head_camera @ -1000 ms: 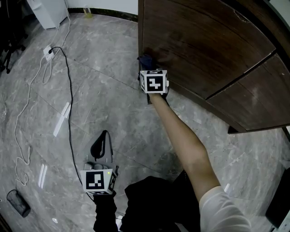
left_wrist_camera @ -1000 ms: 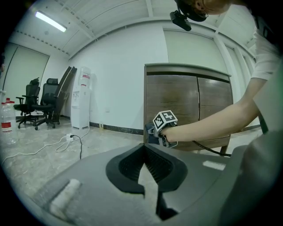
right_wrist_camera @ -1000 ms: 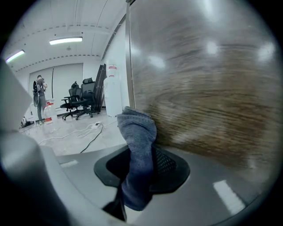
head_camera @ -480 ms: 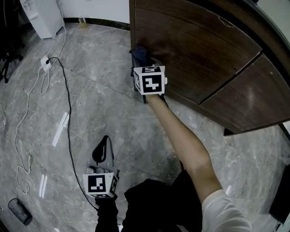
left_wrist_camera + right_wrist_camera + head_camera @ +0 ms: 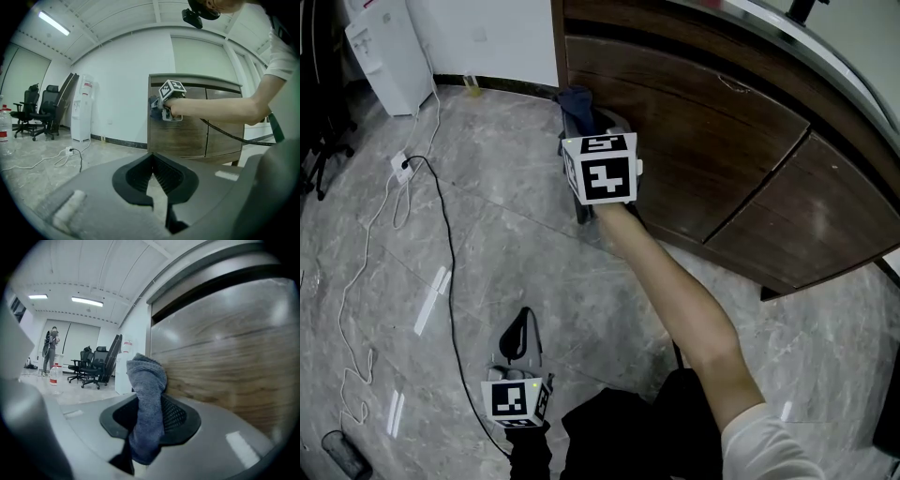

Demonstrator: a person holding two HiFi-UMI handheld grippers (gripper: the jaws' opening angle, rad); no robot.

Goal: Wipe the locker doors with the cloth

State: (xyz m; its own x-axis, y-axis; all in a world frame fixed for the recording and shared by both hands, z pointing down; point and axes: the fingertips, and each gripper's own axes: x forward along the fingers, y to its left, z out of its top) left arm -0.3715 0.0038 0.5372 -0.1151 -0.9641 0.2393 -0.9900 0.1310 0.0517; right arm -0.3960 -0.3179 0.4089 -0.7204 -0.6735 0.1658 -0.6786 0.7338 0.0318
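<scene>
Surroundings: black cable and power strip on floor, left; white water dispenser, far left; office chairs beyond.
Cloth: grey-blue, pinched between right gripper fingers, upper fold against dark wooden locker door, near its left edge.
Left gripper: low, near, tips together, empty.
Floor: grey marble tile; white walls.

In the head view the right gripper has its jaws buried behind its own marker cube, so only a scrap of the cloth pokes out past it. The locker doors run off the right edge, and the dark thing bottom-left is clipped, can't ID it.
</scene>
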